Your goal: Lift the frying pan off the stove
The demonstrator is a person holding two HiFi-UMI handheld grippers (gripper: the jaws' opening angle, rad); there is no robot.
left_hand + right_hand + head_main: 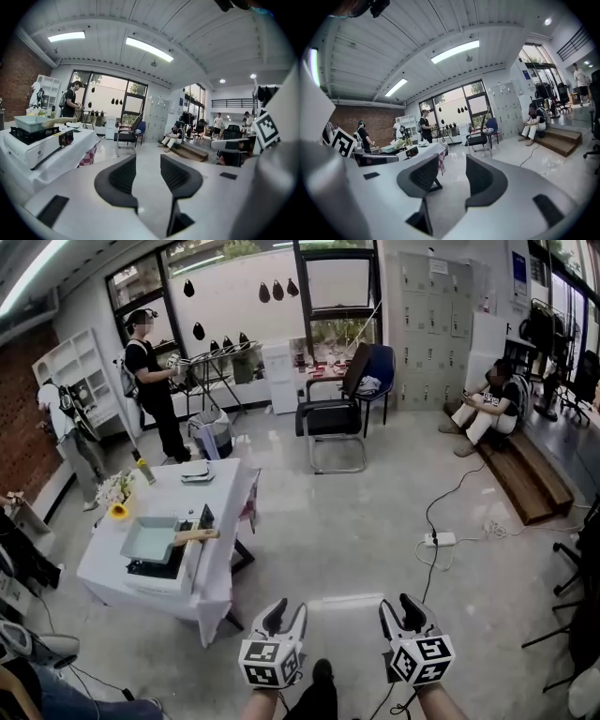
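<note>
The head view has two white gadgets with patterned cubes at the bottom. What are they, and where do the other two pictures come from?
No robot here: a person holds a hand tool in each hand, each ending in a two-fingered claw. The left claw and right claw are both open and empty. The head view comes from a camera on the person's head; the other two ride on the tools and look along each claw. Away to the left, a white table carries a stove with a pale frying pan on it, plus flowers.
</note>
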